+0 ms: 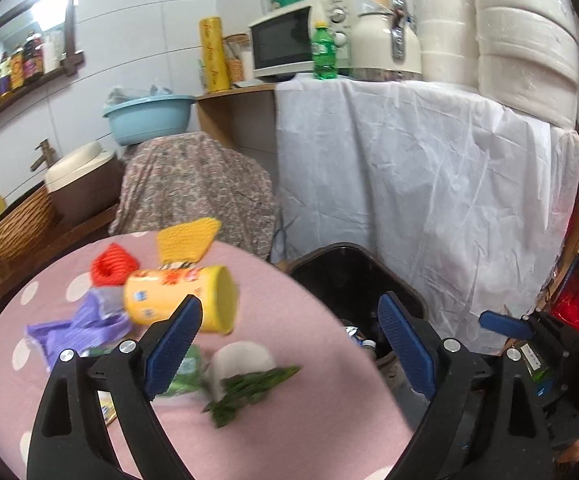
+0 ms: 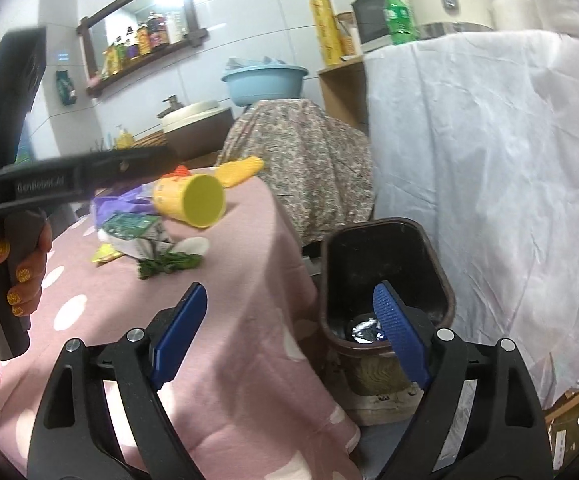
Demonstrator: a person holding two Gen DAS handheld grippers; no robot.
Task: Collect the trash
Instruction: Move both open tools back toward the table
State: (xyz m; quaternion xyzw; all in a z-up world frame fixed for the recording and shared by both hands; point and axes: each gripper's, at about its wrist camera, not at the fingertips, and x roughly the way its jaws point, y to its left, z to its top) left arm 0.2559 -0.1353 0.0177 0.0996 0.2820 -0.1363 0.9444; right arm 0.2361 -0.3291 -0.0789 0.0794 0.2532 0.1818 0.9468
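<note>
A pink dotted table (image 1: 313, 344) holds a yellow canister (image 1: 177, 296) on its side, a purple bag (image 1: 85, 324), red mesh (image 1: 111, 268), a yellow cloth (image 1: 185, 240), a white cup (image 1: 241, 356) and green stalks (image 1: 249, 388). My left gripper (image 1: 289, 302) stands open and empty over the table's edge, next to the brown bin (image 1: 345, 276). My right gripper (image 2: 290, 291) is open and empty too, its right finger over the bin (image 2: 385, 248), where crumpled foil (image 2: 363, 330) lies. A hand (image 2: 29, 268) grips the left gripper's handle.
A counter draped in a white sheet (image 1: 409, 180) rises right behind the bin, bearing a microwave (image 1: 281, 46), a green bottle (image 1: 323, 54) and a kettle (image 1: 385, 48). A floral-covered object (image 1: 197, 188) with a blue basin (image 1: 149, 116) stands behind the table.
</note>
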